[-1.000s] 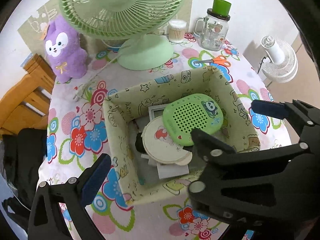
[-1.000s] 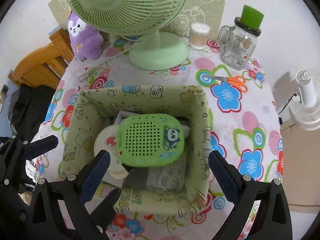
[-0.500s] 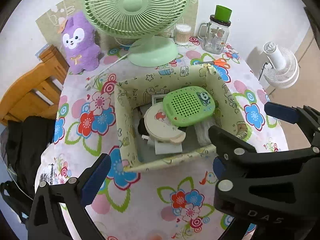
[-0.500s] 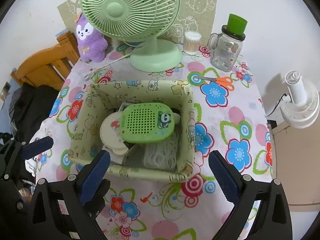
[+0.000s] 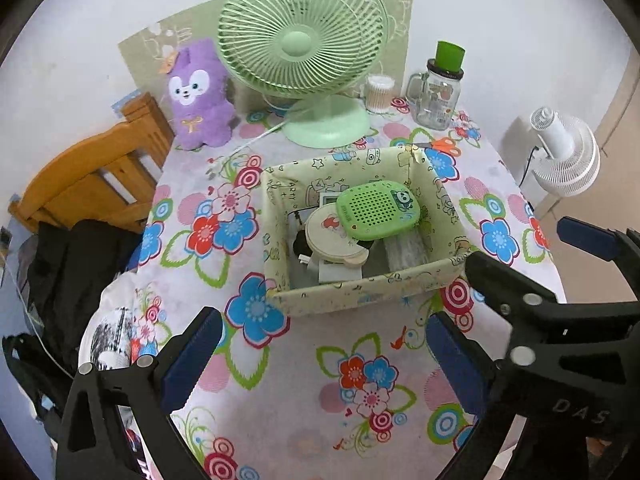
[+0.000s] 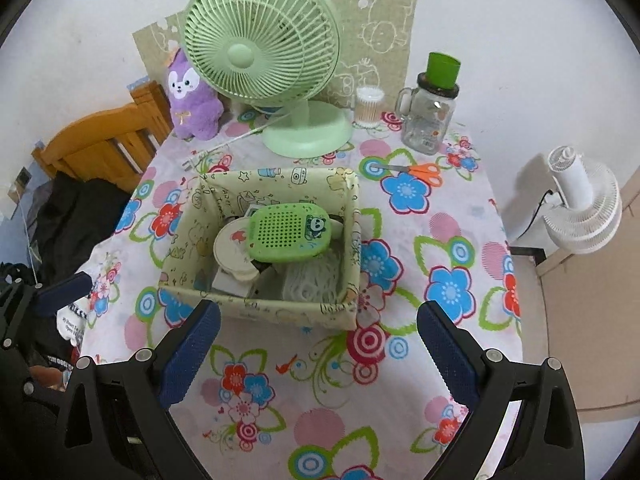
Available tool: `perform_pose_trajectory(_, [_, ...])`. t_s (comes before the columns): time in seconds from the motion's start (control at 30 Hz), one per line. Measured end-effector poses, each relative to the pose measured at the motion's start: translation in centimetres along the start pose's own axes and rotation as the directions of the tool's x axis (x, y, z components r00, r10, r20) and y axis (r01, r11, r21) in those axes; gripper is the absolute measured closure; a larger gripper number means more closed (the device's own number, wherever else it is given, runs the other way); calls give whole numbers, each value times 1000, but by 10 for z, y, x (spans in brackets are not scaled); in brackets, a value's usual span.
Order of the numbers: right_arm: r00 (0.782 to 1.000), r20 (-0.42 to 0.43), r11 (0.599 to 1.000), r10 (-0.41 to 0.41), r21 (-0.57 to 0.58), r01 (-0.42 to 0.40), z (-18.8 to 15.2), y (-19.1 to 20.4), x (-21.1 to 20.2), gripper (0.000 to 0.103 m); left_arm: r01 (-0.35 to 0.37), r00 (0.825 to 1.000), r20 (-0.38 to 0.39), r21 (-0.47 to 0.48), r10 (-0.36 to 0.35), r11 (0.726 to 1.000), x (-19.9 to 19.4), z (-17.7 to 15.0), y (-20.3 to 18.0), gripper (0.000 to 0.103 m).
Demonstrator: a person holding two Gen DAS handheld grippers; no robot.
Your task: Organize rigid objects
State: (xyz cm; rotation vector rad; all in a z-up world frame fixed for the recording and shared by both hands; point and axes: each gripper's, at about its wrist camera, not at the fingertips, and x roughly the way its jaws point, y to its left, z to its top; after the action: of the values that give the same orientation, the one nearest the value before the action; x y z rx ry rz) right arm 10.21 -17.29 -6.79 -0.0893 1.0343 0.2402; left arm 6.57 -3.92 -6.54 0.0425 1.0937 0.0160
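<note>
Flowered tablecloth [image 6: 440,240] carries the fabric box [image 6: 352,240], where the green speaker [image 6: 288,232] lies tilted atop a round tin [image 6: 232,248]. It could slide off if the soft wall is nudged. Left gripper [image 5: 320,360] and right gripper [image 6: 316,352] hover spread, empty.

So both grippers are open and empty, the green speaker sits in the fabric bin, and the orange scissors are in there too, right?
Not quite: the orange scissors lie on the tablecloth outside the fabric bin, as the right wrist view shows. The rest holds.

Green speaker [image 6: 290,233] atop items in fabric bin [image 6: 352,248]
</note>
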Motion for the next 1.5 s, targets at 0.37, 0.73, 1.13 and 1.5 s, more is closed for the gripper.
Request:
perform_pose_trajectory(0.37, [997,73,1000,-9,10,8,-19,-9,-45,3,-17,999,50,-18,18,1000,-37,-21,0,0])
perform_pose_trajectory(0.73, [988,149,994,-47,108,31,-37,-11,-98,3,8,987,160,-29,-3,1000,-92,-31,18,0])
perform_pose_trajectory(1.13, [983,172,995,-61,94,45,-54,1,-112,3,35,985,172,-74,-22,997,-101,-44,27,0])
perform_pose_trajectory(1.5, [974,213,994,-73,91,54,-57,-1,-124,3,30,978,210,-66,-15,997,-114,-47,23,0])
